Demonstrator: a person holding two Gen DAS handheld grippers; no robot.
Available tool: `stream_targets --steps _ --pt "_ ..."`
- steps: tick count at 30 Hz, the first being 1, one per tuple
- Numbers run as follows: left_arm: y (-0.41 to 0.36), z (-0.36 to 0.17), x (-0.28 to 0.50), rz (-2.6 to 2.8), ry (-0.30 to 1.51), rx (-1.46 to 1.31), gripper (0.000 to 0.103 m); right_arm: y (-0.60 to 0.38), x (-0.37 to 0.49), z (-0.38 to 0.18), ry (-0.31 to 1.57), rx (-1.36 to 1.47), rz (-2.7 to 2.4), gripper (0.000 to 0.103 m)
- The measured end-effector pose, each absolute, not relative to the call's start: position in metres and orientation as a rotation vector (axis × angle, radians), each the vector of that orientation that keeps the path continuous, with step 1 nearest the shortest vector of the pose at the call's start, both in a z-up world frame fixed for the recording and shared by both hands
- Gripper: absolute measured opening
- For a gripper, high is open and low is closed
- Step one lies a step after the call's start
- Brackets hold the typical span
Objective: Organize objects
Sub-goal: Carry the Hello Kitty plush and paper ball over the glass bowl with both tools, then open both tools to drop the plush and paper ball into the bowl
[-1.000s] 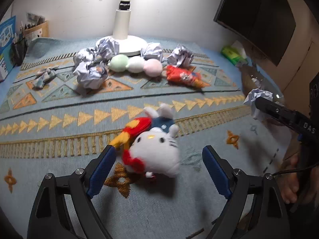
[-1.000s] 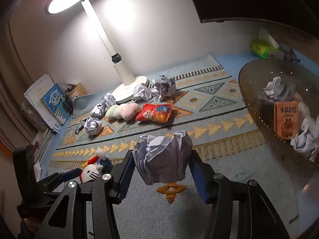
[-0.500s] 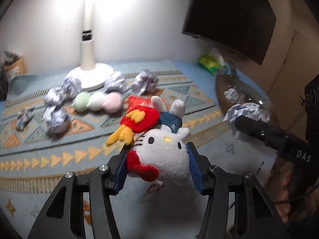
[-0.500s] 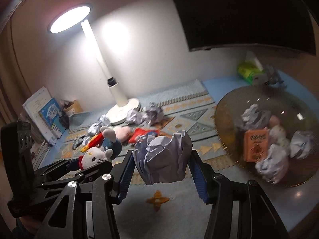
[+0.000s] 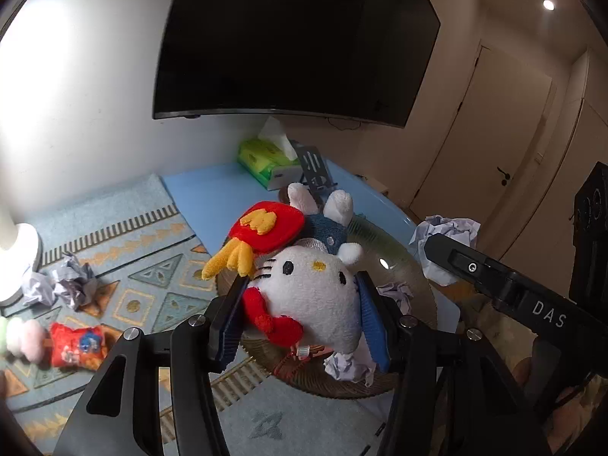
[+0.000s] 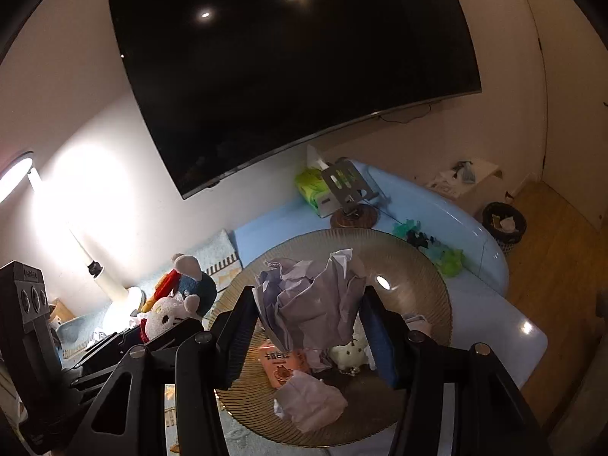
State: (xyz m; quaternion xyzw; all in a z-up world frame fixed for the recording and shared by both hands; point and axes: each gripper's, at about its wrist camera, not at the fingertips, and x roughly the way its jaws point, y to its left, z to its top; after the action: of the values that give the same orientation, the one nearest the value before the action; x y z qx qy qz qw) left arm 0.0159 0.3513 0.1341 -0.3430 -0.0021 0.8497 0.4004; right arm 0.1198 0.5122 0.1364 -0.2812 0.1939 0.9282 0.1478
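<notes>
The plush cat (image 5: 315, 296) and a crumpled paper ball (image 6: 311, 304) are held clamped in the left tongs (image 5: 300, 326) and right tongs (image 6: 309, 330) above the bowl (image 6: 425, 266), presumably for dropping in.

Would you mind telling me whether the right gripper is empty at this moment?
No, the right gripper is shut on a crumpled paper ball, which it holds above the round basket.
</notes>
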Motion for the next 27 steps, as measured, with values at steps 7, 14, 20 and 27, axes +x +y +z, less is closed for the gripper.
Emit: stream_targets --steps 7,14,20,27 --pt "0.382 0.113 0.013 2.155 0.037 -0.872 0.054 0.530 0.112 0.120 0.635 -0.811 2.604 0.071" --pt "0.370 0.111 0.013 2.195 -0.013 -0.868 0.098 0.520 0.113 0.114 0.623 -0.829 2.599 0.078" --pt "0.332 0.115 0.022 2.205 -0.057 -0.864 0.098 0.487 0.113 0.120 0.585 -0.846 2.674 0.078" --pt "0.262 0.125 0.032 2.297 -0.118 -0.862 0.098 0.426 0.105 0.121 0.584 -0.904 2.789 0.078"
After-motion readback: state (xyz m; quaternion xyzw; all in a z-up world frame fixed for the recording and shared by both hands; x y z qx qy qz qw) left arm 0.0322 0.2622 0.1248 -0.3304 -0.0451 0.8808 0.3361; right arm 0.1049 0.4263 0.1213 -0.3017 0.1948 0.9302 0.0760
